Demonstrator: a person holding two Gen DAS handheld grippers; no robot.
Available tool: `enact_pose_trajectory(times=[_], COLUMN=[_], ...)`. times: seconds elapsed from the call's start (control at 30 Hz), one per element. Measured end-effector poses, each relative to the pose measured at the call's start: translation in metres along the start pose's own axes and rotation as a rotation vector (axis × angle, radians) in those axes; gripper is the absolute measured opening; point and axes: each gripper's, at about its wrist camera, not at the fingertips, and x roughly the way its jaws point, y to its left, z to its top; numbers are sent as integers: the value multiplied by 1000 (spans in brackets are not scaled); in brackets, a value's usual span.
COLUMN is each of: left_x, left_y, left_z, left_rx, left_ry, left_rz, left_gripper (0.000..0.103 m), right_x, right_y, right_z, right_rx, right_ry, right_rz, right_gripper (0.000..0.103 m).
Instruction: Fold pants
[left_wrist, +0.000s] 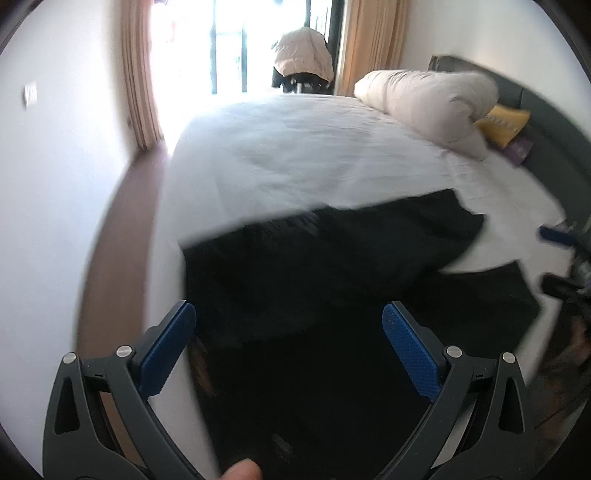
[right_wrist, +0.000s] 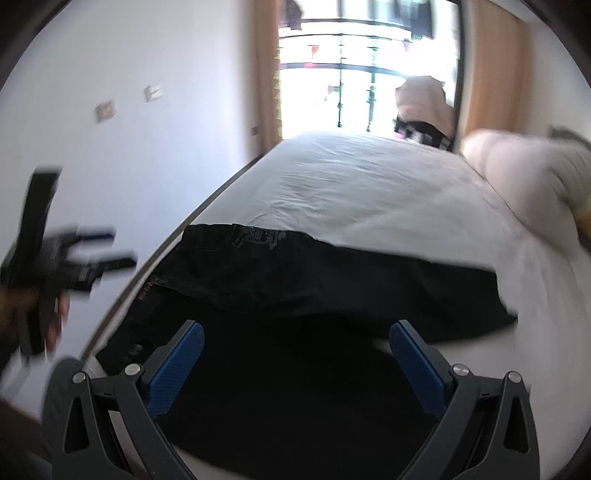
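Note:
Black pants (left_wrist: 325, 258) (right_wrist: 314, 288) lie on the near end of a white bed (left_wrist: 295, 147) (right_wrist: 369, 192), partly folded over, with a waistband and buttons at the left in the right wrist view. My left gripper (left_wrist: 290, 321) hovers open above the pants' near part, nothing between its blue pads. My right gripper (right_wrist: 295, 339) is open too, over the dark cloth. Seen from the right wrist, the left gripper (right_wrist: 107, 247) sits at the far left, held in a hand. The right gripper (left_wrist: 554, 258) shows at the right edge of the left wrist view. Both views are motion-blurred.
A rolled white duvet (left_wrist: 424, 96) and a yellow pillow (left_wrist: 506, 123) lie at the bed's head by a dark headboard (left_wrist: 554, 129). A white wall (left_wrist: 55, 166) and wood floor strip (left_wrist: 122, 221) run along the left. Curtains flank a bright window (right_wrist: 351, 74).

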Motion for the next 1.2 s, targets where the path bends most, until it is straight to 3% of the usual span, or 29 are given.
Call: enact_pose_trajectory(times=[0.23, 0.43, 0.5, 0.63, 0.87, 0.93, 1.0, 1.1, 1.2], left_x=[126, 226, 250, 278, 294, 302, 303, 301, 292], left_y=[32, 43, 54, 74, 63, 60, 61, 58, 52], left_z=[86, 100, 105, 115, 102, 97, 98, 98, 96], left_rx=[255, 444, 445, 395, 446, 456, 448, 441, 477], left_ry=[165, 356, 396, 437, 514, 537, 510, 493, 466], left_rz=[30, -67, -83, -193, -290, -299, -291, -288, -262], left_gripper=[103, 103, 103, 103, 100, 79, 20, 8, 6], right_x=[81, 153, 172, 199, 230, 240, 251, 265, 280], right_y=[-28, -52, -57, -59, -55, -53, -51, -54, -57], right_z=[44, 58, 59, 60, 71, 75, 79, 90, 101], right_rx=[-237, -284, -303, -341, -378, -413, -446, -442, -472], right_ry=[55, 138, 162, 177, 184, 200, 224, 262, 283], right_rz=[91, 197, 225, 264, 332, 348, 342, 363, 343], right_gripper=[102, 78, 76, 76, 76, 76, 76, 76, 76])
